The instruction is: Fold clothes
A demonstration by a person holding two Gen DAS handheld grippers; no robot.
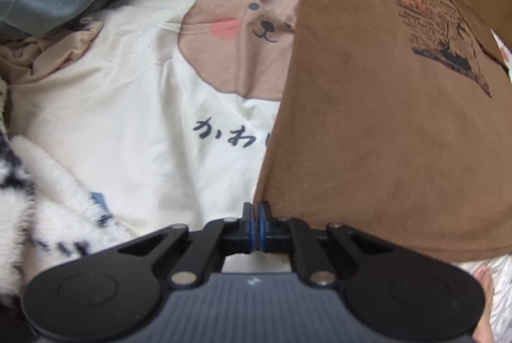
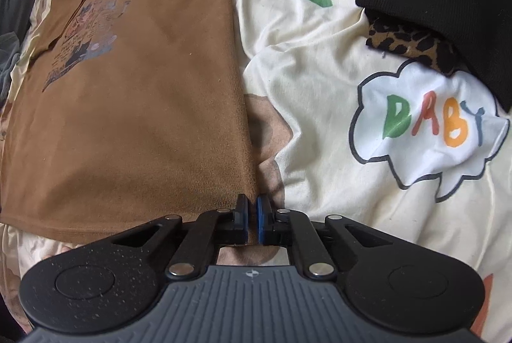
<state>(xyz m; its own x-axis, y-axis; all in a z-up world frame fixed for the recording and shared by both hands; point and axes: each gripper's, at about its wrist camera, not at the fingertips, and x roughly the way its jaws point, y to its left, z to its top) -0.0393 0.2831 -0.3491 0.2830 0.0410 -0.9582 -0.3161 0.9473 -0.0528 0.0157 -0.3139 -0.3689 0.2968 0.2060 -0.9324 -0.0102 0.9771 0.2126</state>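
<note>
Your brown T-shirt point(image 1: 384, 125) lies flat on the bed point(image 1: 128, 134). Both the left gripper point(image 1: 255, 211) and the right gripper point(image 2: 252, 208) have their fingers pinched shut at its bottom hem corners, pointing steeply down. Thin grips may slip, or snag the bedsheet too.
</note>
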